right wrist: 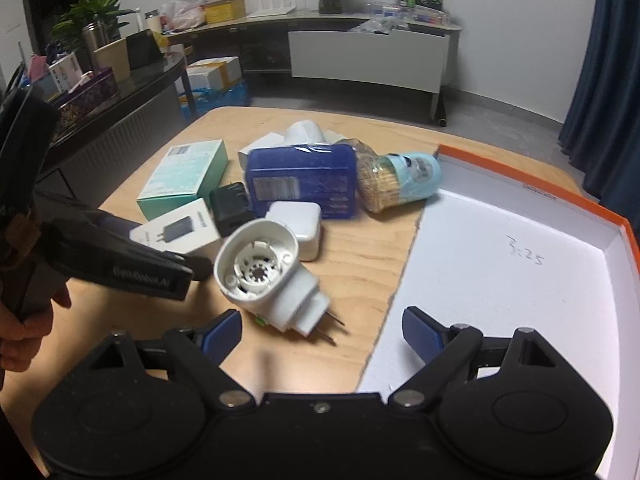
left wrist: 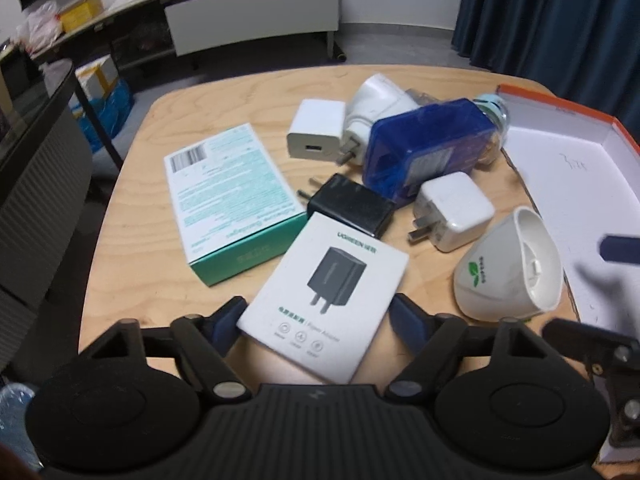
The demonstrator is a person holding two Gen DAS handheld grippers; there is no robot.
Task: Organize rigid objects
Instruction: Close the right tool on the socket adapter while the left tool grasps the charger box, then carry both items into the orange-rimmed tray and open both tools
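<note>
— Left gripper [left wrist: 316,312]? Right gripper [right wrist: 322,334]?
— Both spread wide, gripping nothing.
— UGREEN adapter box [left wrist: 326,298]?
— Near, between left fingers, near edge hidden.
— White plug-in holder [right wrist: 266,276]?
— On wooden table [right wrist: 360,256], left of orange-rimmed tray [right wrist: 500,264], far items blurred.

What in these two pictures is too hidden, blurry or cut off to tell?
- Left wrist view: the small print on the green box is blurred.
- Left wrist view: the right gripper is a motion-blurred streak at the frame edge.
- Right wrist view: the white round plug is mostly hidden behind the blue case.
- Both views: the orange-rimmed tray is cut off by the frame edge.
</note>
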